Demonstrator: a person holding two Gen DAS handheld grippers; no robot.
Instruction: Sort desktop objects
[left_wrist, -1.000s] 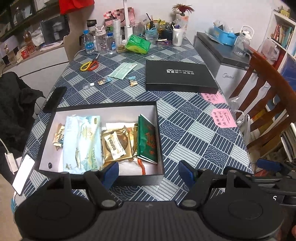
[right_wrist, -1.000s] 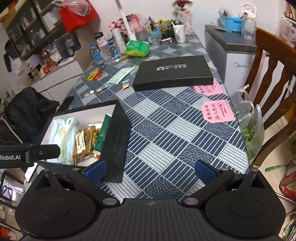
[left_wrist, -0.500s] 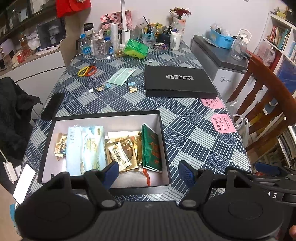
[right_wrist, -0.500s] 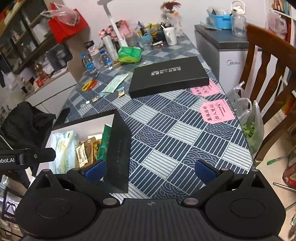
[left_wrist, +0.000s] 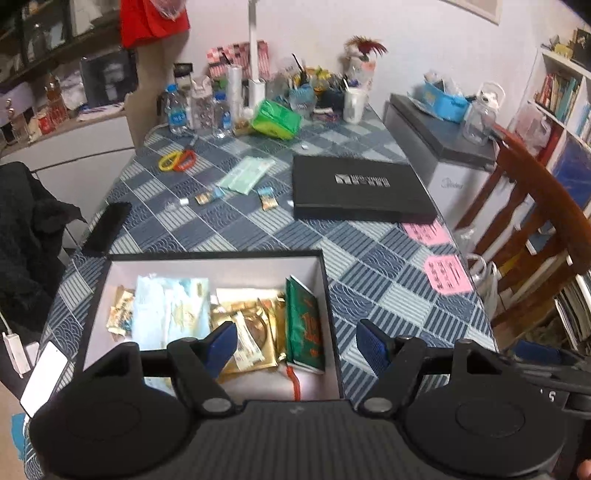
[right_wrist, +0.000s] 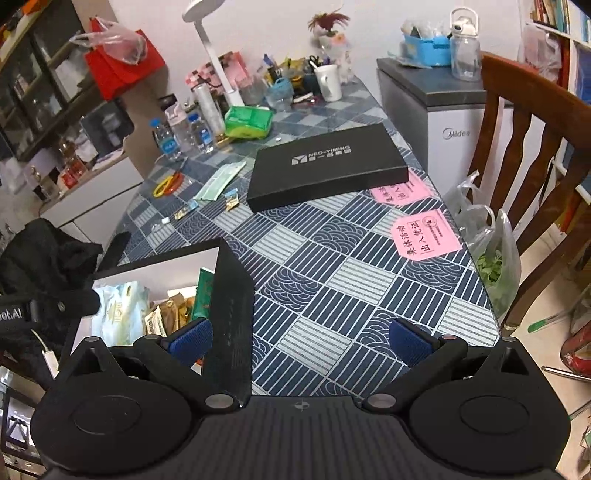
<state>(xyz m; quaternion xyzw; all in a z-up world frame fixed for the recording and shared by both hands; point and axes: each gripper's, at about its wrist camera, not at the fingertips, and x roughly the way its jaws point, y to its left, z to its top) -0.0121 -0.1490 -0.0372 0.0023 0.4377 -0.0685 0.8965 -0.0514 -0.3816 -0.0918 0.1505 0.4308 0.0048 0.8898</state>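
An open black box (left_wrist: 327, 295) with a white inside lies near the table's front left; it also shows in the right wrist view (right_wrist: 232, 306). It holds a pale blue packet (left_wrist: 170, 310), gold sachets (left_wrist: 251, 328) and a green booklet (left_wrist: 304, 325). Its black lid (left_wrist: 358, 188) lies flat further back, also seen in the right wrist view (right_wrist: 325, 166). Small candies (left_wrist: 267, 197), a green mask packet (left_wrist: 245, 175) and scissors (left_wrist: 177, 160) lie loose on the cloth. My left gripper (left_wrist: 297, 345) is open above the box's near right corner. My right gripper (right_wrist: 301, 338) is open beside the box's right wall.
Two pink notes (right_wrist: 428, 236) lie at the table's right edge. A black phone (left_wrist: 107, 229) lies at the left edge. Bottles (left_wrist: 177, 114), cups and a green pack (left_wrist: 275, 118) crowd the far end. A wooden chair (right_wrist: 535, 166) and a small fridge (right_wrist: 443, 122) stand to the right.
Both grippers have drawn back and risen a little from the table, so the box and lid look smaller and further away. Both stay open and empty.
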